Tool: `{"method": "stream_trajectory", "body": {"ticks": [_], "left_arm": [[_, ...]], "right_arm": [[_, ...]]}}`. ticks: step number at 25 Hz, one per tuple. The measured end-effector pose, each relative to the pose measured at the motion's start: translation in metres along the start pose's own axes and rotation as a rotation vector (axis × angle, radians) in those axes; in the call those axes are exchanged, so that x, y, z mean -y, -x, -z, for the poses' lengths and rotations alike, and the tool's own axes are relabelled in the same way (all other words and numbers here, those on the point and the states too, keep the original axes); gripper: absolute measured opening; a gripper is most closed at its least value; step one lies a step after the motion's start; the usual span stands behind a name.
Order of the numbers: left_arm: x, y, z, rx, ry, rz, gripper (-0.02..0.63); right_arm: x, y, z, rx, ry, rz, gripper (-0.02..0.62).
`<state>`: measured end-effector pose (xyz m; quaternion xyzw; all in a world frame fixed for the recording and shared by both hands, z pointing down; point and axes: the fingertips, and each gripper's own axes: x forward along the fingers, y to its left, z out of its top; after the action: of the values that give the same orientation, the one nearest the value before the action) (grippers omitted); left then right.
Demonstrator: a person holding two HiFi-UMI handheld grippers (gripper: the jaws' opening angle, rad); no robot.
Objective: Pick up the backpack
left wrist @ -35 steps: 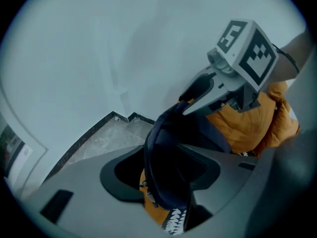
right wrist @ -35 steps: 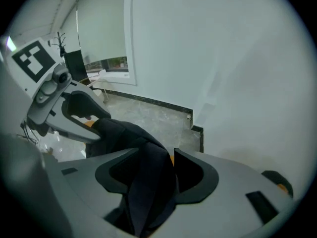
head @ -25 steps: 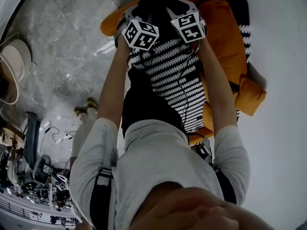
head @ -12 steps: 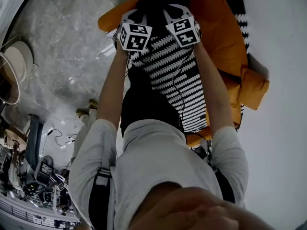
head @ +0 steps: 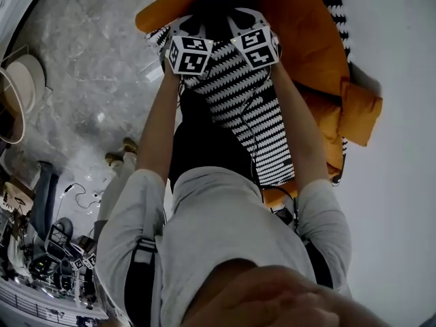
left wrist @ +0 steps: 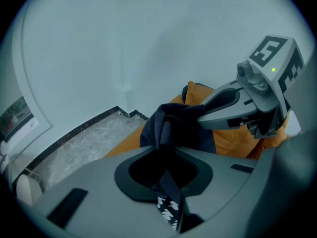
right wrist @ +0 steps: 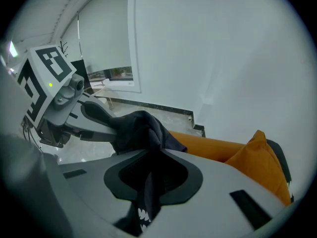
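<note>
Orange sofa [head: 320,53] lies at one o'clock. Our left gripper [left wrist: 165,142] and right gripper [right wrist: 148,155] have just closed, both pinching the backpack [head: 252,107] top. We judge it ready to lift.

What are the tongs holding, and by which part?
The left tongs and the right tongs both clamp the backpack by dark fabric at its top.

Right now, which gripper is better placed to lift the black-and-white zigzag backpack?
Neither alone: left gripper and right gripper have just closed, side by side, on the backpack at its dark top.
</note>
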<state>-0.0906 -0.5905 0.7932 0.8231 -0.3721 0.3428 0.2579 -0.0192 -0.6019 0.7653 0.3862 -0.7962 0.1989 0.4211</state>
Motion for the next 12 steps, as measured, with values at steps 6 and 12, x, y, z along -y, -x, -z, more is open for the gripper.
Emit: {"method": "stream_trajectory", "body": {"ticks": [6, 12], "left_arm": [[0.037, 0.013, 0.031, -0.015, 0.011, 0.012, 0.058], [0.079, 0.034, 0.051, -0.034, 0.033, 0.044, 0.058]], "right_arm": [[-0.021, 0.027, 0.033, 0.013, -0.006, 0.016, 0.072], [-0.039, 0.066, 0.068, 0.052, -0.094, 0.026, 0.071]]}}
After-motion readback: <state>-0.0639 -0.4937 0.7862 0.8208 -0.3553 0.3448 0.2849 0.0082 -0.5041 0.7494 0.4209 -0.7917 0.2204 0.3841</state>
